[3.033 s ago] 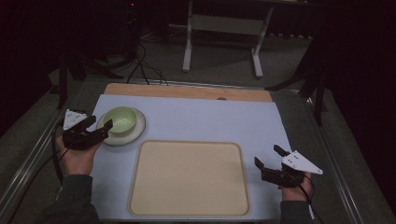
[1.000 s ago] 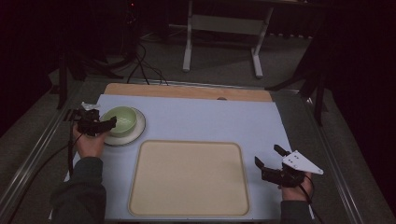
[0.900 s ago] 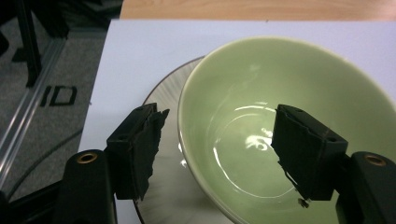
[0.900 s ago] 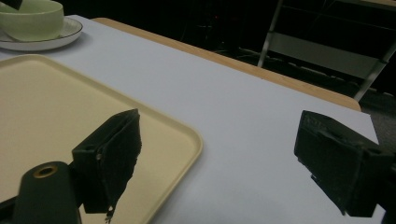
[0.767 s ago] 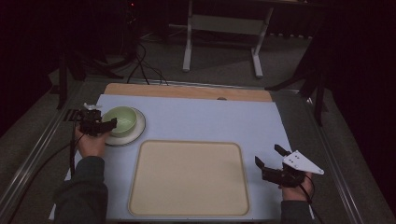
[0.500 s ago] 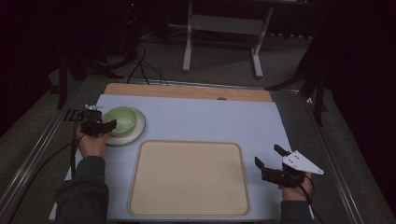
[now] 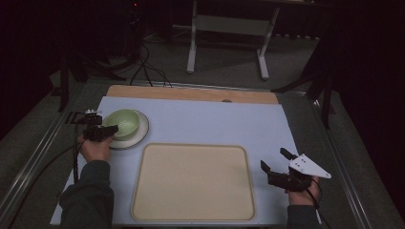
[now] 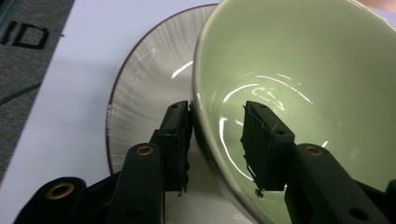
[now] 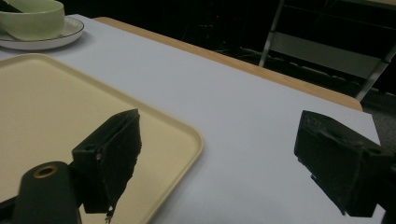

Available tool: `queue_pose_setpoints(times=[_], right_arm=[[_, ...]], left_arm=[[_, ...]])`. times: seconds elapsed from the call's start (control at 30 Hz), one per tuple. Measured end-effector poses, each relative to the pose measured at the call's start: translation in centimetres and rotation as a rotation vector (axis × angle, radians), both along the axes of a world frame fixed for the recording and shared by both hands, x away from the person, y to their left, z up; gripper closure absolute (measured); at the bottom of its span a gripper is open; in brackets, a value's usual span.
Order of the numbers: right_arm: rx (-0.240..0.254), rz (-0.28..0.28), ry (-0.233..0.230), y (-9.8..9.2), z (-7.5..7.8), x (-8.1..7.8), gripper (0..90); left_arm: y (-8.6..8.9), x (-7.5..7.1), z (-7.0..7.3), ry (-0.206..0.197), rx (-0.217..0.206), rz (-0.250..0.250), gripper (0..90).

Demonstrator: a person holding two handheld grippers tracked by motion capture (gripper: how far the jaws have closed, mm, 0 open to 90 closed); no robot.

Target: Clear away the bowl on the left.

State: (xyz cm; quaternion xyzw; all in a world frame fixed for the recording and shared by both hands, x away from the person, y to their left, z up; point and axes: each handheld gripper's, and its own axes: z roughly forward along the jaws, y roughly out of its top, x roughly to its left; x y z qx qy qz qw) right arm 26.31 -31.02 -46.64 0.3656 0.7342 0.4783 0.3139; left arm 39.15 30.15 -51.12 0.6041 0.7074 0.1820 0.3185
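High view: a table covered by a pale blue mat (image 7: 205, 119), with a wooden strip along its far edge. Largest on the mat is a cream tray (image 7: 193, 183), bare, lying near the person's side at centre. At far left sits a white plate (image 7: 141, 133) with a dark ribbed rim, and on it a pale green bowl (image 7: 123, 123), well apart from the tray's far left corner. The left gripper (image 7: 102, 131) reaches the bowl from the left; the right gripper (image 7: 277, 164) rests beside the tray's right edge, its jaws spread wide on nothing.

Left gripper view: the bowl's wall (image 8: 205, 135) stands between the two black jaws, one outside over the plate (image 8: 144, 88), one inside the bowl. The outer pad touches or nearly touches the wall; a sliver of glaze still shows before the inner pad, so the pinch is judged not yet complete.

Change: compared with a second ago, the left hand has hardly shifted, while its jaws have just been closing around the rim. This suggests the grasp of the bowl is being made, with a lift towards the tray as the probable next step; the right hand has kept its place
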Motion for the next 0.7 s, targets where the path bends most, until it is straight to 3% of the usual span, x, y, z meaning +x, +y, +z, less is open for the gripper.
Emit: queue_pose_setpoints(times=[0.13,0.33,0.43,0.57,0.7], right_arm=[[-0.001,0.001,-0.001,0.0,0.0,0.0,14.3],[-0.001,0.004,0.0,0.0,0.0,0.0,14.3],[-0.003,0.004,0.0,0.0,0.0,0.0,14.3],[-0.003,0.004,0.002,0.0,0.0,0.0,14.3],[0.0,0.001,0.001,-0.1,0.0,0.0,14.3]], left_arm=[[0.5,0.2,-0.1,0.027,-0.078,0.004,62.4],[1.1,0.1,-0.1,0.052,-0.176,0.011,73.0],[1.2,0.1,-0.1,0.059,-0.201,0.021,79.0],[1.5,0.0,-0.2,0.087,-0.248,-0.006,81.5],[2.0,-0.4,-0.4,0.074,-0.297,0.024,81.6]])
